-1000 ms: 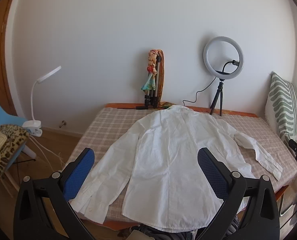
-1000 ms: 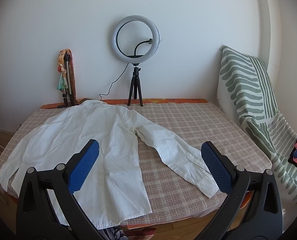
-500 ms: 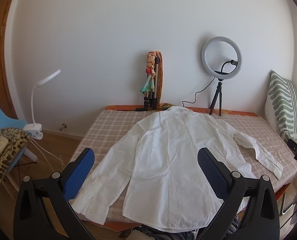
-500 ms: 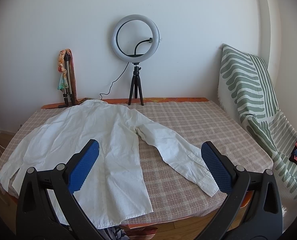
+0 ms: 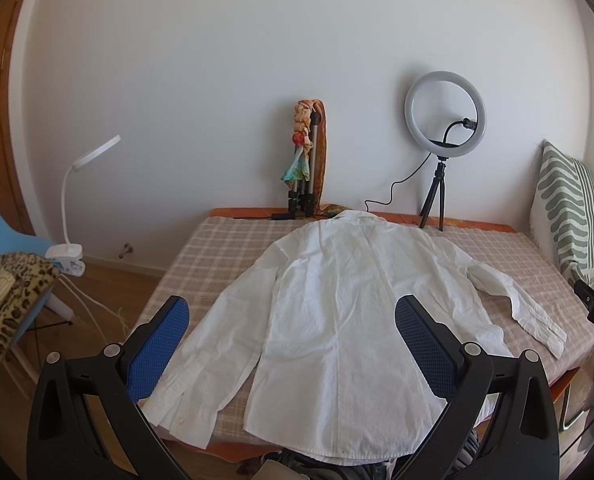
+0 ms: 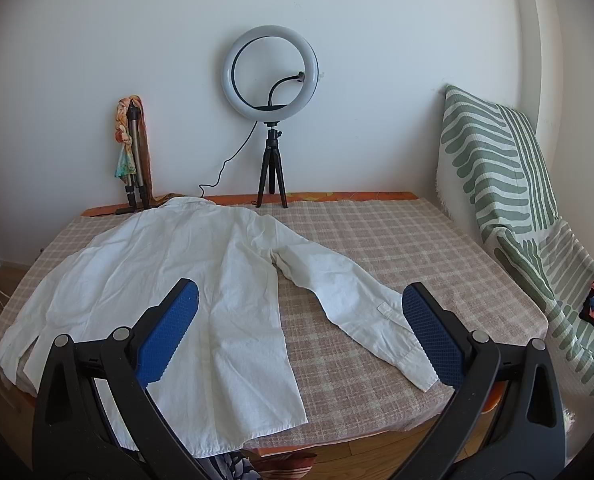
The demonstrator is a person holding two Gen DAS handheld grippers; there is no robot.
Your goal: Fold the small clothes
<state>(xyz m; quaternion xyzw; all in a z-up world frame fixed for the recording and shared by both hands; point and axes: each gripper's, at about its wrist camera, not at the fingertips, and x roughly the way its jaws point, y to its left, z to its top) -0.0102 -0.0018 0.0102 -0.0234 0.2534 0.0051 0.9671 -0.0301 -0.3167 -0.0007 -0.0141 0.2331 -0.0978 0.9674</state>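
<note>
A white long-sleeved shirt [image 5: 337, 312] [image 6: 185, 280] lies flat, back up, on the checked table [image 5: 225, 240] [image 6: 377, 240], collar toward the wall and both sleeves spread outward. Its hem hangs slightly over the near edge. My left gripper [image 5: 293, 312] hovers open above the near part of the shirt, its blue pads wide apart with nothing between them. My right gripper [image 6: 301, 300] is also open, held above the shirt's right side and the right sleeve [image 6: 361, 312], touching nothing.
A ring light on a tripod [image 6: 271, 76] and a folded tripod with a scarf [image 5: 305, 160] stand at the table's far edge. A green striped throw [image 6: 505, 184] covers furniture on the right. A desk lamp [image 5: 73, 216] and leopard-print cloth [image 5: 13, 292] are on the left.
Both views have shifted slightly; the shirt sits a little differently in frame, as both grippers drifted a bit. The shirt itself has not moved and both grippers stay open.
</note>
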